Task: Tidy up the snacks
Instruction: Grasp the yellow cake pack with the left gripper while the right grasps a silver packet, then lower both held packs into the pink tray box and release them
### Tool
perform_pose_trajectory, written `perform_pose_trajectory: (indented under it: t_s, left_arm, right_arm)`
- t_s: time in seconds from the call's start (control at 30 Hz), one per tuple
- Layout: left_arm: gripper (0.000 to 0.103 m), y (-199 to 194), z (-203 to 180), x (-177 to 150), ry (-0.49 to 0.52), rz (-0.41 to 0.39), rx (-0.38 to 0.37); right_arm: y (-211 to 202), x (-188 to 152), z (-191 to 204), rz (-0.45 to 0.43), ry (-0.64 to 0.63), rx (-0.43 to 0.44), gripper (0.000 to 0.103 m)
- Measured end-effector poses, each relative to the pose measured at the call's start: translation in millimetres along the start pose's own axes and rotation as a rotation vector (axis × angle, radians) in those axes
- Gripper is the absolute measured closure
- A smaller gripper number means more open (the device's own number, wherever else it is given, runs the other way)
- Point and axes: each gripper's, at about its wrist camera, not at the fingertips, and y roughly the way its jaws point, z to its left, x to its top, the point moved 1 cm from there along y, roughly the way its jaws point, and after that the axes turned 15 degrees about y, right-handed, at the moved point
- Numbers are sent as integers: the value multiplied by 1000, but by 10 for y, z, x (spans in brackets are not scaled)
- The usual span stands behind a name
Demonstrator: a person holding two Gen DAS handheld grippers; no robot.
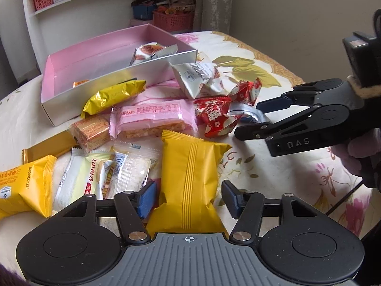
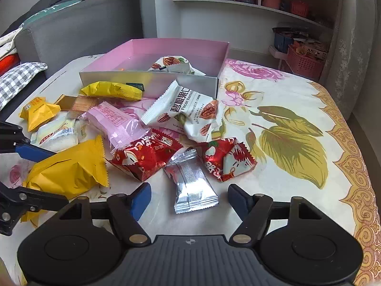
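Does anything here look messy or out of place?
Yes: most snack packets lie heaped on the tablecloth outside the pink box, which holds only a couple. A yellow packet leans against its front wall.

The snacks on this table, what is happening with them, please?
A person with a gripper in each hand is sorting wrapped snacks into a pink box. The box holds only a few packets; most lie loose on the flowered cloth. The left gripper is open around a yellow packet. The right gripper is open around a silver packet. Neither grips yet.
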Motion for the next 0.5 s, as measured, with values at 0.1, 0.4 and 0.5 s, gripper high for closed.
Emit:
perform_pose_trajectory:
  t_s: [0.1,0.4,0.5]
  left_arm:
    - [57,37,-1,-3,-5,13,8]
    - [65,-179,88,34,-56,-36,41]
    - [65,-307,138,48,-76,-70,56]
  right_arm:
    - [-8,6,46,-6,-21,24,63]
    - [-69,6,162,-6,-69,35,84]
    - [-149,33,195,-20,-65,34,84]
